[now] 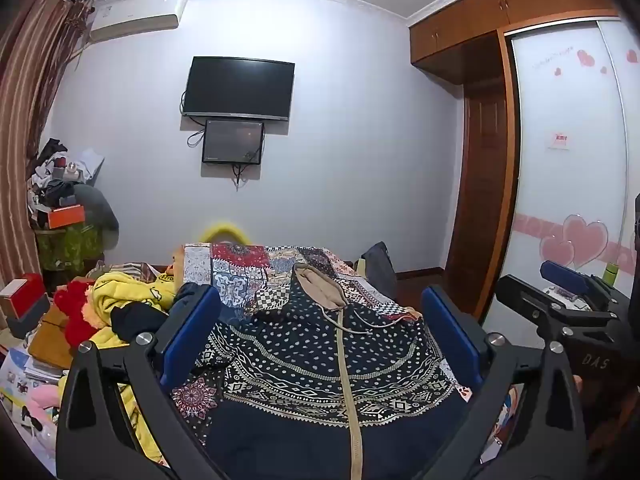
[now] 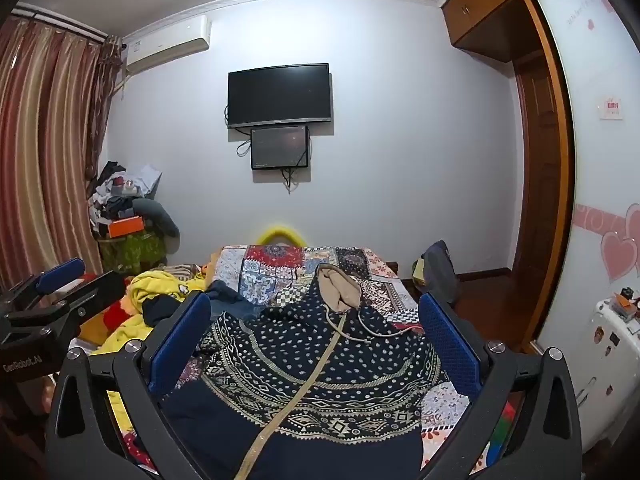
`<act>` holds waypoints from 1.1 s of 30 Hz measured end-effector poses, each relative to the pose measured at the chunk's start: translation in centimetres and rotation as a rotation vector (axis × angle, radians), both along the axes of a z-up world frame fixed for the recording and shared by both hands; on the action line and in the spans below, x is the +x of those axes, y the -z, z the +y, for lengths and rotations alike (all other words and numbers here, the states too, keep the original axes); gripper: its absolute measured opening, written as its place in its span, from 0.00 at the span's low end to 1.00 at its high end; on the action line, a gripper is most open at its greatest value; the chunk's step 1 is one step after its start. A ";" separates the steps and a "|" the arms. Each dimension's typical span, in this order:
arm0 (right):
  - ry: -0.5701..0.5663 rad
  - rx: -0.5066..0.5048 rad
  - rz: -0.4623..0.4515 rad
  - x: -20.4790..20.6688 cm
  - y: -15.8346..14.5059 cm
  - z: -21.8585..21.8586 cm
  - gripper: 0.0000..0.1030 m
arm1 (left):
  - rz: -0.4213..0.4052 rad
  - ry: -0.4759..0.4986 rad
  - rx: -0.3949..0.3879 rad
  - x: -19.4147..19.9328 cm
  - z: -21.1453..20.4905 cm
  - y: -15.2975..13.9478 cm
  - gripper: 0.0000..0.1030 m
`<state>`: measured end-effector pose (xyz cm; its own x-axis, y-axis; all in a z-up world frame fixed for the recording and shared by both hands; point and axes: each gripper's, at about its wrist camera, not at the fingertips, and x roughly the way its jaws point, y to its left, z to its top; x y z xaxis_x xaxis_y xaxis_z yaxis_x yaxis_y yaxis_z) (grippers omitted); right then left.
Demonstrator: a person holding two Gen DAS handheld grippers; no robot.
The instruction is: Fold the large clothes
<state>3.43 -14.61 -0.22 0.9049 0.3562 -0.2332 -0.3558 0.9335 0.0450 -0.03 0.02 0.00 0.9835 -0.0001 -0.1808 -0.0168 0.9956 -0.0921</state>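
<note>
Two grippers, left gripper point(image 1: 320, 332) and right gripper point(image 2: 316, 336), hover spread wide above one patterned hoodie point(image 1: 320, 360).

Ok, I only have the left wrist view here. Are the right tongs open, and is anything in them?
Observer: The right tongs are wide open and empty, pointing at the hooded jacket.
Operator: Anything off to their right that I could hit?
Observer: A white appliance covered in stickers stands right of the bed, by the sliding wardrobe door.
</note>
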 end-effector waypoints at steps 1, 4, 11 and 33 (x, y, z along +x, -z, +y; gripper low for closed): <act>-0.001 0.000 0.003 0.0 0.0 0.0 1.00 | 0.000 0.001 -0.002 0.0 0.0 0.0 0.98; 0.000 0.000 0.002 0.0 0.0 0.0 1.00 | -0.005 -0.002 -0.009 -0.3 0.2 -0.1 0.98; 0.001 0.002 0.001 0.1 0.2 -0.1 1.00 | 0.013 -0.014 0.006 0.2 0.2 0.4 0.98; -0.007 -0.016 -0.007 0.2 0.0 0.6 1.00 | 0.006 -0.037 -0.015 0.5 0.4 0.2 0.98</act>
<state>3.67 -13.99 -0.18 0.9040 0.3590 -0.2322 -0.3628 0.9315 0.0277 0.45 0.45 -0.24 0.9819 0.0335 -0.1865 -0.0542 0.9928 -0.1072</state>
